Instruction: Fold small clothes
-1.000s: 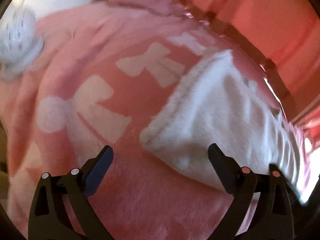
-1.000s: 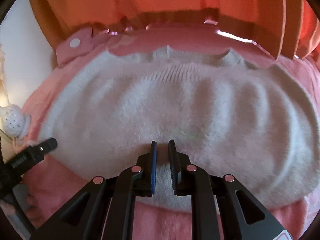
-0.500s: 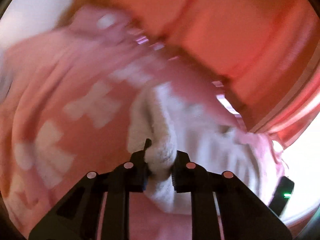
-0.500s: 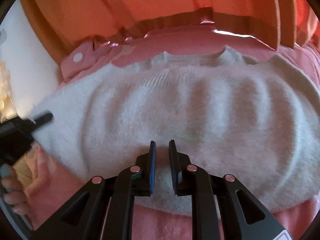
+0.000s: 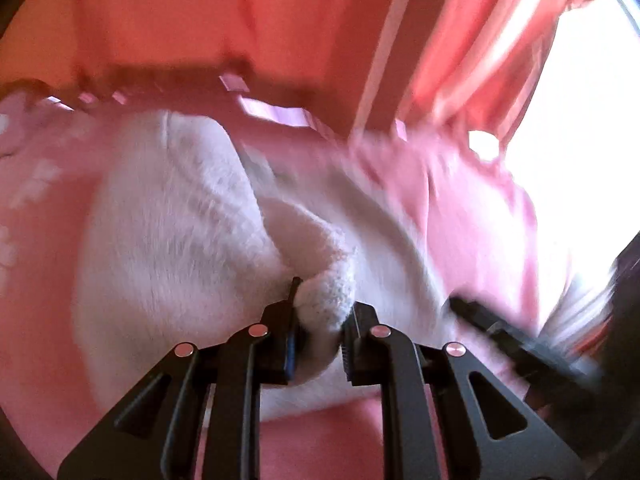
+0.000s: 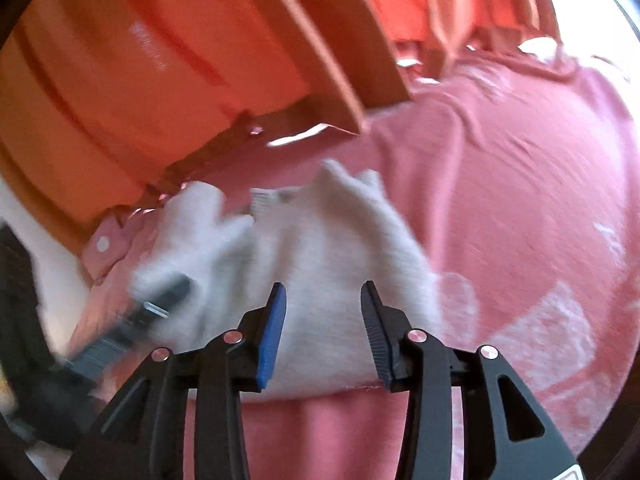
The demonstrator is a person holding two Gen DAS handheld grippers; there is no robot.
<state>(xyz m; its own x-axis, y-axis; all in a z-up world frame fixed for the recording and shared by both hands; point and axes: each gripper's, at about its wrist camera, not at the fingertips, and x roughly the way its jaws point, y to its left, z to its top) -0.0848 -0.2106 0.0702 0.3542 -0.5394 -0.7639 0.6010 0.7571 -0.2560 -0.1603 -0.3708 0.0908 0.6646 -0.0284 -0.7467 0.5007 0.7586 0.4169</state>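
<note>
A small fuzzy white garment [image 5: 180, 240] lies on a pink blanket [image 5: 480, 220]. My left gripper [image 5: 320, 320] is shut on a bunched edge of the white garment and carries it rightward over the rest of the cloth. In the right wrist view the garment [image 6: 320, 264] is partly folded, and my right gripper [image 6: 323, 320] is open just above its near edge, with cloth showing between the jaws. The left gripper also shows blurred at the left of that view [image 6: 160, 304].
The pink blanket with white bow prints [image 6: 540, 240] covers the bed. An orange wooden headboard or panel [image 6: 200, 60] rises behind it. A bright window with orange curtains [image 5: 520, 20] is at the right. A pink snap tab [image 6: 104, 244] lies at the blanket's left edge.
My left gripper closed on the garment's left edge and swung it right, folding it over. My right gripper opened, letting go of the near hem, and shifted right.
</note>
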